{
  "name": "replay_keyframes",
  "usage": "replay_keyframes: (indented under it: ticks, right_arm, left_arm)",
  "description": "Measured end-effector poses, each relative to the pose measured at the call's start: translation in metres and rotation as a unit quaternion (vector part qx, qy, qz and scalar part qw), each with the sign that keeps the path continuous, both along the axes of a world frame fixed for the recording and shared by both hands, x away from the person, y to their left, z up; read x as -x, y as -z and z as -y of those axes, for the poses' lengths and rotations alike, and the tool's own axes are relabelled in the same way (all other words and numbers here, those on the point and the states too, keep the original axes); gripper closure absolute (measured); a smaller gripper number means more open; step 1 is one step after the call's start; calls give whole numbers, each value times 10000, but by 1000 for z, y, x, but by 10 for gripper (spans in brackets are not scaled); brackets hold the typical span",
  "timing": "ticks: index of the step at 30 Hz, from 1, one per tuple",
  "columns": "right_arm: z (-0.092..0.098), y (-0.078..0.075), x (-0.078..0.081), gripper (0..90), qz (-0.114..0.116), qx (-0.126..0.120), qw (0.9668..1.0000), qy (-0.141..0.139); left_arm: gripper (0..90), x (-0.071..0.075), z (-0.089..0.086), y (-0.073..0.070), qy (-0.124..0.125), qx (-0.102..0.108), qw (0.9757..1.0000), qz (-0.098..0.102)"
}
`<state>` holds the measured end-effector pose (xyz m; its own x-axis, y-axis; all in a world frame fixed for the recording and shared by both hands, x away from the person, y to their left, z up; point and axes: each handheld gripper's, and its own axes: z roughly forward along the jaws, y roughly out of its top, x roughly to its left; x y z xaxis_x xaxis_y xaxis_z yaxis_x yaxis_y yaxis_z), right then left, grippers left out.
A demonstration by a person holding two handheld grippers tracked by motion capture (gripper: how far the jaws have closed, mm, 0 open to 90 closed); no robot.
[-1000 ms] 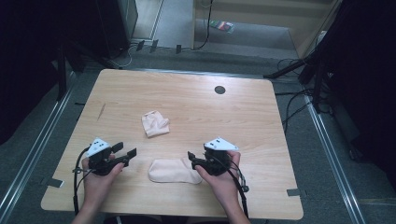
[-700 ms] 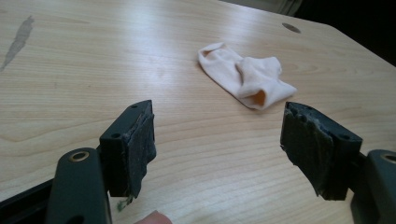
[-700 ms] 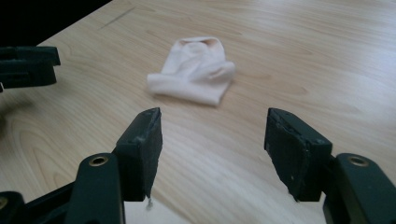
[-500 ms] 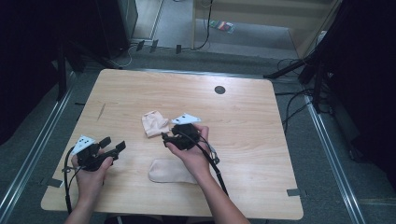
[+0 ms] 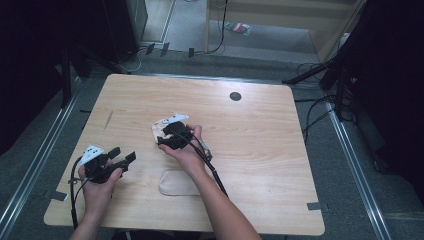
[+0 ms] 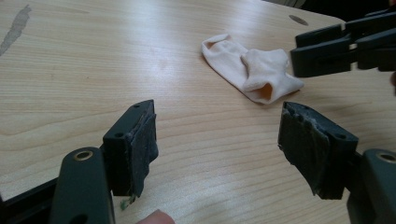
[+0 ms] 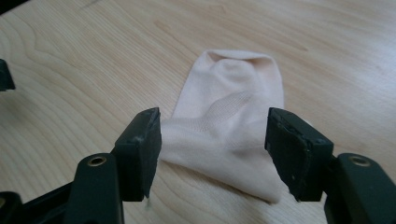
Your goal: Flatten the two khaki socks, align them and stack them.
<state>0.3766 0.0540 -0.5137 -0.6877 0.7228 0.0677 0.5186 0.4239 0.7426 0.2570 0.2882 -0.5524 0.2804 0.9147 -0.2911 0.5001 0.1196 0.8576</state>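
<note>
The right gripper's (image 7: pixel 214 154) fingers (image 7: pixel 140 149) stand spread wide, one on each side of a pale folded sock (image 7: pixel 231 126) lying flat on the wooden surface (image 7: pixel 70 70), gripping nothing. The left gripper's (image 6: pixel 217 149) fingers (image 6: pixel 140 140) are likewise spread and empty above bare wood, the same sock (image 6: pixel 252 70) lying well beyond them. From above, the right gripper (image 5: pixel 167 136) sits over the sock near mid-surface; the left gripper (image 5: pixel 122 157) hovers toward the near-left edge. A second flat sock (image 5: pixel 177 184) lies near the front edge.
</note>
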Motion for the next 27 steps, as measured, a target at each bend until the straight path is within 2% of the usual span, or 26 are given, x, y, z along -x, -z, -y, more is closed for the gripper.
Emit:
replay_keyframes:
  ticks: [3, 6, 8, 11, 12, 15, 19, 27]
  right_arm:
    - [-6, 8, -3, 416, -77, 169, 9998, 49]
    - [-9, 15, -5, 513, -206, 356, 9991, 103]
    - [-10, 20, -7, 638, -267, 502, 9983, 141]
    - [-6, 20, -8, 869, -270, 509, 9981, 237]
    - [-4, 18, -9, 900, -285, 513, 9980, 252]
    - [4, 8, -7, 900, -143, 447, 9984, 302]
    - [19, -13, -1, 900, 180, 330, 9989, 290]
    - [66, -51, 14, 900, 675, 16, 9975, 229]
  left_arm:
    - [291, 0, 0, 0, 4, -5, 10000, -10]
    - [294, 0, 0, 0, -1, -11, 10000, -24]
    - [295, 0, 0, 0, -1, -12, 10000, -26]
    - [298, 0, 1, 0, -3, -15, 10000, -34]
    - [298, 0, 1, 0, -1, -17, 10000, -31]
    - [298, 0, 0, 0, 0, -11, 10000, -31]
    - [300, 0, 0, 0, -12, -11, 10000, -40]
    - [304, -1, 1, 0, -6, -54, 10000, -51]
